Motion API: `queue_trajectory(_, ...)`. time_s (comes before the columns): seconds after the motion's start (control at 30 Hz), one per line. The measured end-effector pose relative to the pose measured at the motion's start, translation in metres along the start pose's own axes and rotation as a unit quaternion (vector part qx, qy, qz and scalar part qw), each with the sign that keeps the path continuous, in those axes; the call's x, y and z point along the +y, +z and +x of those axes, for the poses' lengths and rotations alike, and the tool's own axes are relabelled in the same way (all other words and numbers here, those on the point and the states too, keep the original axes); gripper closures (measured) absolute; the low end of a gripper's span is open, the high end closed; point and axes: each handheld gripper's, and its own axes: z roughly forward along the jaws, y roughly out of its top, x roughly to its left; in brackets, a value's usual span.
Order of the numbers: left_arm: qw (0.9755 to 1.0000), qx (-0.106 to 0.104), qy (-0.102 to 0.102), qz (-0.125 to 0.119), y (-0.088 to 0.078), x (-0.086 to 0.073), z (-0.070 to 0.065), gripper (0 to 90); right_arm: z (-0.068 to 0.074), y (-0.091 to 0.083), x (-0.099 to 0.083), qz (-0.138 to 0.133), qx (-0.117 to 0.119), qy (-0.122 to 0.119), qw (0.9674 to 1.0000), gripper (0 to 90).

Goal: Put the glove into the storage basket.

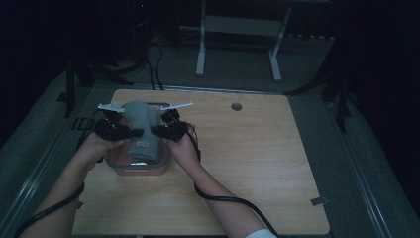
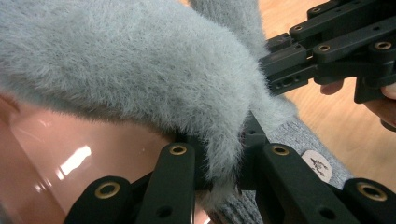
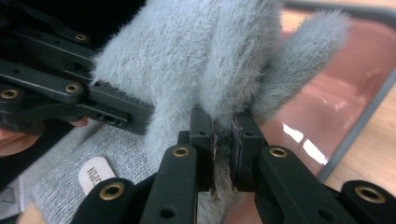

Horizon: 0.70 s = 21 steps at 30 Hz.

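A person at a wooden table (image 1: 247, 163) holds a fluffy grey mitten (image 1: 141, 121) between two claws over a pink-tinted clear container (image 1: 141, 167); the left gripper (image 2: 223, 175) has its jaws closed narrow on a fold of the mitten's fuzzy edge, the knitted cuff with its small oval label (image 2: 317, 166) just to that claw's right; the right gripper (image 3: 223, 156) pinches another fold of fur between its pads, the container's glossy wall beyond and to its right, the other claw at its left.
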Motion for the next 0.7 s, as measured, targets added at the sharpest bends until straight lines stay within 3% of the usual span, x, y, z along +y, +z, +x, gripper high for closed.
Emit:
queue_trajectory(0.07, 0.9998, 0.005, -0.013, 0.011, 0.01, -0.002, 0.003, 80.8, -0.004, 0.006, -0.003, 0.011, -0.008, 0.003, 0.9999, 81.6)
queue_trajectory(0.37, 0.9971, 0.043, -0.018, 0.06, 0.034, -0.002, 0.008, 80.7, -0.015, 0.032, -0.009, 0.048, -0.039, 0.011, 0.9981, 81.2)
queue_trajectory(0.57, 0.9945, 0.051, -0.022, 0.089, 0.05, -0.003, 0.01, 80.5, -0.018, 0.042, -0.012, 0.069, -0.064, 0.0, 0.9956, 80.7)
queue_trajectory(0.7, 0.9938, 0.052, -0.03, 0.094, 0.056, -0.005, 0.014, 80.0, -0.018, 0.045, -0.012, 0.076, -0.076, -0.008, 0.9942, 76.5)
